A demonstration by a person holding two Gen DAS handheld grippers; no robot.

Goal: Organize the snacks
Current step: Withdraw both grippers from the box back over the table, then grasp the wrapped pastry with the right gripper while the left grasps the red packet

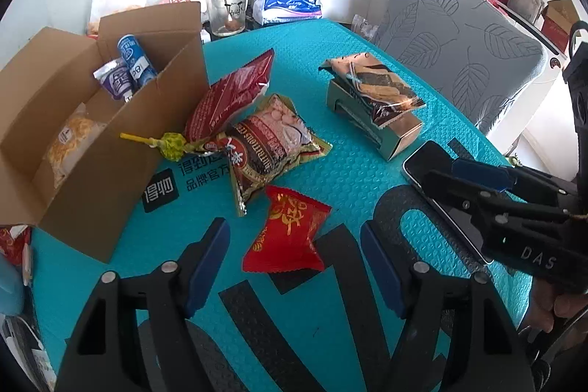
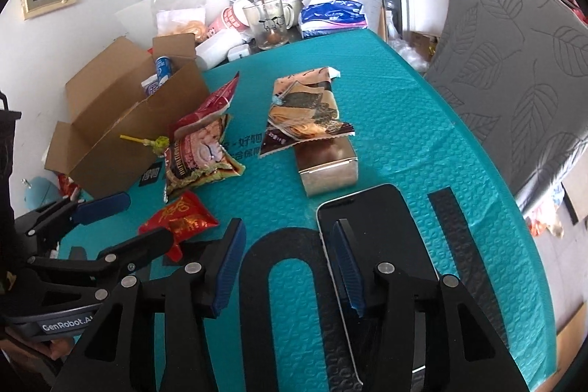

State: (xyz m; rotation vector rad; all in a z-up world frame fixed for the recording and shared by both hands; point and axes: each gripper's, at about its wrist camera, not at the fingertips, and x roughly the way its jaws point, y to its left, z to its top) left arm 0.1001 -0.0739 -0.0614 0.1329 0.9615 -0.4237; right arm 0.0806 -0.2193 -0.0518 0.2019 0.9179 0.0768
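Note:
An open cardboard box point(image 1: 110, 149) point(image 2: 121, 131) stands at the left of the teal mat and holds several snacks, among them a blue tube point(image 1: 134, 61). Beside it lie a dark red bag point(image 1: 231, 94), a brown patterned bag point(image 1: 272, 146) point(image 2: 200, 157), a yellow lollipop point(image 1: 161, 144) point(image 2: 154, 143) and a small red packet point(image 1: 288, 236) point(image 2: 180, 217). A seaweed snack pack point(image 1: 375, 87) point(image 2: 305, 109) rests on a small box point(image 1: 382, 131) point(image 2: 329, 168). My left gripper point(image 1: 294, 267) point(image 2: 121, 219) is open, the red packet just ahead between its fingertips. My right gripper point(image 2: 288, 263) point(image 1: 441, 171) is open and empty above a phone.
A black phone point(image 2: 371, 245) point(image 1: 441, 204) lies on the mat point(image 1: 330, 35) at the front right. A grey leaf-patterned chair point(image 1: 459, 43) point(image 2: 514, 79) stands at the right edge. A glass mug point(image 1: 226, 10) point(image 2: 266, 21), tissue pack point(image 2: 332, 15) and other clutter crowd the far end.

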